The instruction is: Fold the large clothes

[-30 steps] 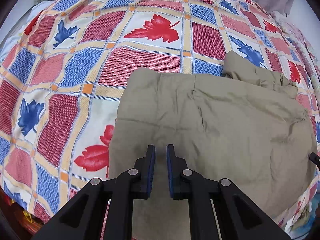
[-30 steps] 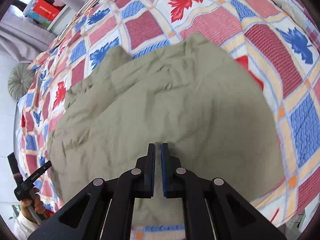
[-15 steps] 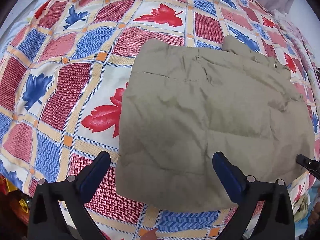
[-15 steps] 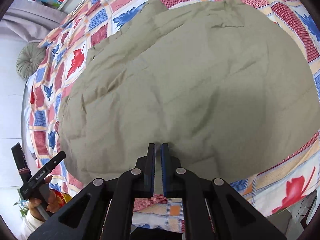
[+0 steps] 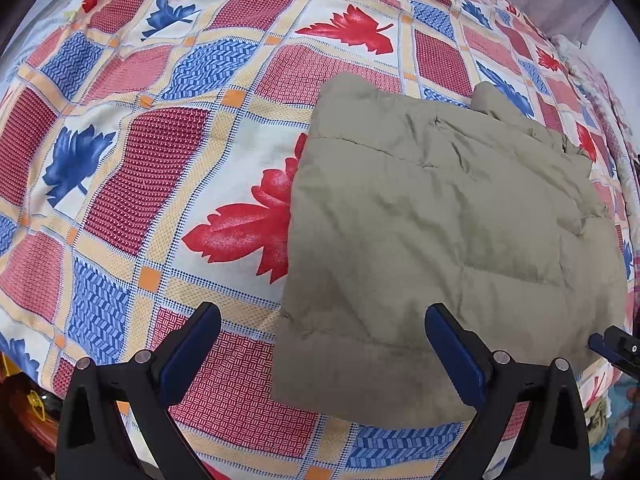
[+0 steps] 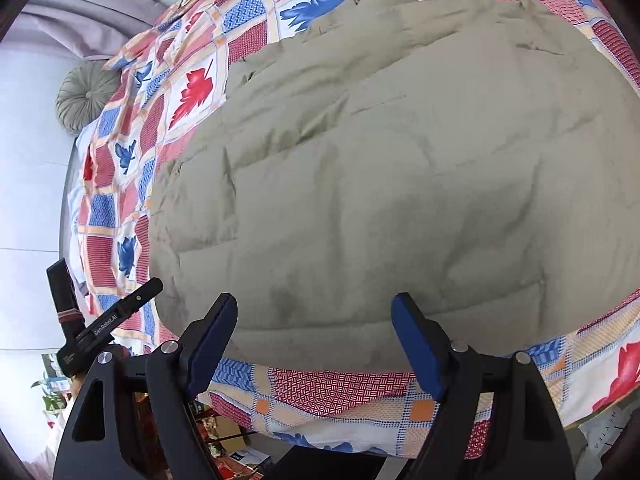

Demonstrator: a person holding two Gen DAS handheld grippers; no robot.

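An olive-green padded jacket (image 5: 440,232) lies folded into a rough rectangle on a patchwork bedspread (image 5: 160,152) with red and blue leaves. My left gripper (image 5: 322,344) hangs open above the jacket's near left corner, with nothing between its fingers. In the right wrist view the same jacket (image 6: 400,168) fills most of the frame, its near edge close to the bed's edge. There my right gripper (image 6: 314,332) is also open and empty, just above that near edge. The tip of the right gripper (image 5: 616,350) shows at the right border of the left wrist view.
A round grey-green cushion (image 6: 84,94) and a grey pillow (image 6: 80,24) lie at the head of the bed. The left gripper's handle (image 6: 108,324) shows at lower left in the right wrist view. Clutter sits on the floor below the bed's edge (image 6: 224,432).
Both grippers have let go of the jacket and opened, the left first, the right after. Both have drawn back toward the bed's near edge, and the jacket now lies flat.
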